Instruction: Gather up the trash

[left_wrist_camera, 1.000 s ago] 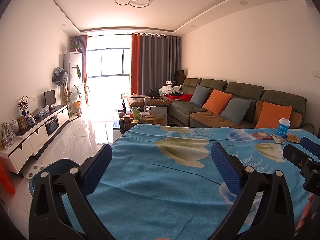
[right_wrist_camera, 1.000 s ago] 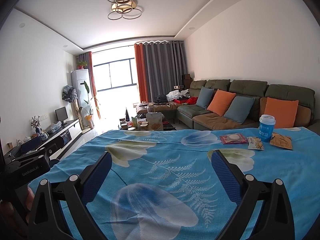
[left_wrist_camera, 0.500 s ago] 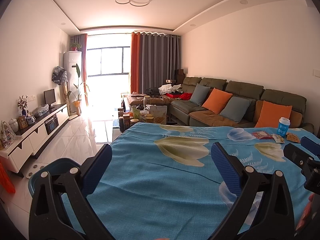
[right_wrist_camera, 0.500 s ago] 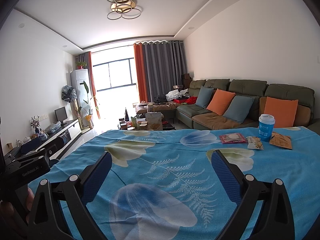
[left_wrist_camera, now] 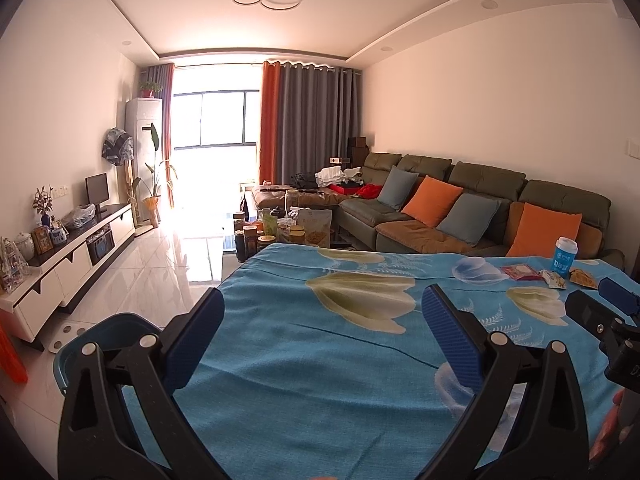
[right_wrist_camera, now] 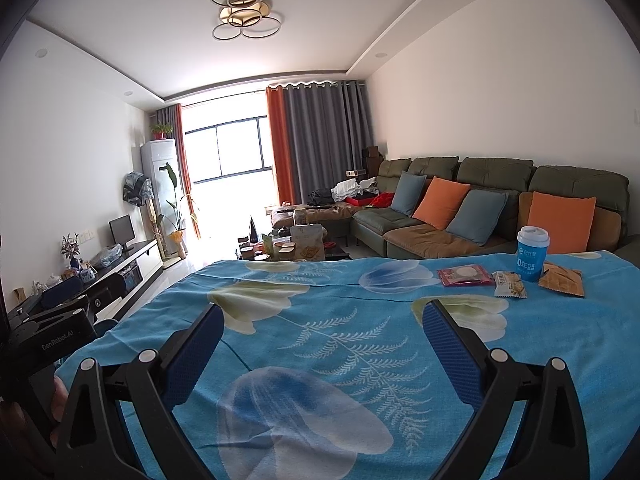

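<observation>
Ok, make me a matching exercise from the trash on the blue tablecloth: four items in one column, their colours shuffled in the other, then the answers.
Items:
1. cup
2. flat packet farthest left
3. small wrapper in front of the cup
4. snack bag right of the cup

Colours:
A. orange-brown
B. blue with a white lid
C. red with a pale round centre
D. whitish with yellow print

Pairs: 1-B, 2-C, 3-D, 4-A
</observation>
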A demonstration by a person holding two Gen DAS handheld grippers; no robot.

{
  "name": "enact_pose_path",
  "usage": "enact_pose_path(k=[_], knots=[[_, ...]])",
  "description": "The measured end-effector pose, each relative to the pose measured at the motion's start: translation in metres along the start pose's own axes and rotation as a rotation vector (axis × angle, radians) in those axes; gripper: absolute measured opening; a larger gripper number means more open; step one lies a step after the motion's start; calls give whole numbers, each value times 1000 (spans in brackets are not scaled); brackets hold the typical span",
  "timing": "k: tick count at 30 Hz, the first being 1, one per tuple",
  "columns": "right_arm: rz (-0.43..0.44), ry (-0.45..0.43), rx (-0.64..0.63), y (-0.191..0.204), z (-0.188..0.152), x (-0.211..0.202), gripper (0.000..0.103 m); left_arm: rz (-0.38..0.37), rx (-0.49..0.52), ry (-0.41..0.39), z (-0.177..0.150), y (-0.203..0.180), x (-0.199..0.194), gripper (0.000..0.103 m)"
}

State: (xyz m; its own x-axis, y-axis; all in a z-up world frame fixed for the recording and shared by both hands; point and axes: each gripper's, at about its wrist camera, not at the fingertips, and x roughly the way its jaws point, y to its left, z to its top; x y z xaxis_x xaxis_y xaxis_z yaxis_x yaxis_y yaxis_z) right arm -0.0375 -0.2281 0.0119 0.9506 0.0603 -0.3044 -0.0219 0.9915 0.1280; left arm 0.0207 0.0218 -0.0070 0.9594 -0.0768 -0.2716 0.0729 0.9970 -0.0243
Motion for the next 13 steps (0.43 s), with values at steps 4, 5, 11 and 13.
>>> enact_pose_path(k=[4, 5, 11, 13], knots=[[0, 3, 0, 0, 0, 0, 96, -19, 22, -4, 0, -6, -2, 97], [-3, 6, -1, 0, 0, 0, 96, -24, 26, 1, 0, -8, -2, 97], [-57, 49, 7, -16, 0, 2, 96, -48, 32, 124, 4, -6, 21, 97], [-95, 95, 14, -28, 1, 8, 96, -40, 28, 190, 6, -3, 39, 97]])
